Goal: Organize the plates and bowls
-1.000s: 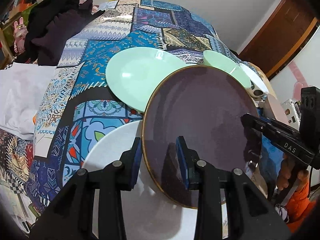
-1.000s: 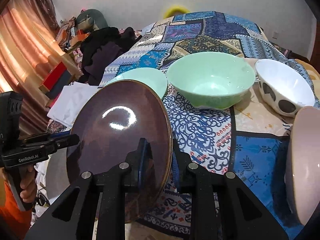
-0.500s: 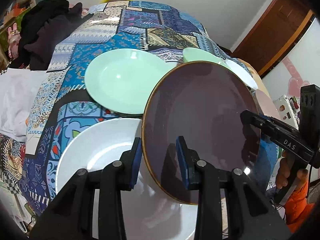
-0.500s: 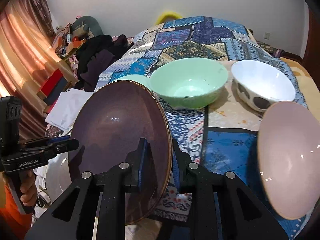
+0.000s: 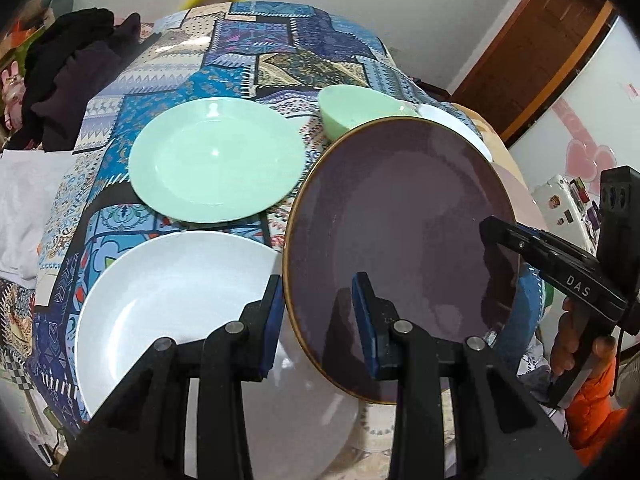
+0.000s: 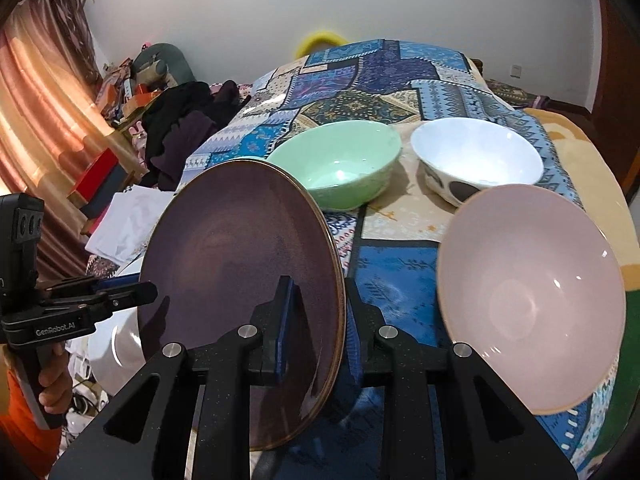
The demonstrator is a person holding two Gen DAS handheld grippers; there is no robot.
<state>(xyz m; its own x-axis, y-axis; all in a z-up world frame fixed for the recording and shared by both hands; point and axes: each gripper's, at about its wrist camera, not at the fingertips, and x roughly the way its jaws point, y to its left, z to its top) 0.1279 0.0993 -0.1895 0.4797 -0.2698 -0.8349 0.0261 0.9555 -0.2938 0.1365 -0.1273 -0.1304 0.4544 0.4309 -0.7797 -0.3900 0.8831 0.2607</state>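
While the purple plate (image 5: 400, 248) is being held tilted above the patterned bed (image 5: 248, 52) in the left wrist view, its near rim is being clamped by the left hand-held gripper (image 5: 318, 312), and its far edge is being gripped by the right hand-held gripper (image 5: 496, 236). A white plate (image 5: 168, 288) and a green plate (image 5: 216, 160) are being left lying beside it.

In the right wrist view, the plate's rim is being pinched by the nearly closed right hand-held gripper, with a green bowl (image 6: 340, 168), a white bowl (image 6: 476, 160) and a pink bowl (image 6: 532, 296) resting on the bed.
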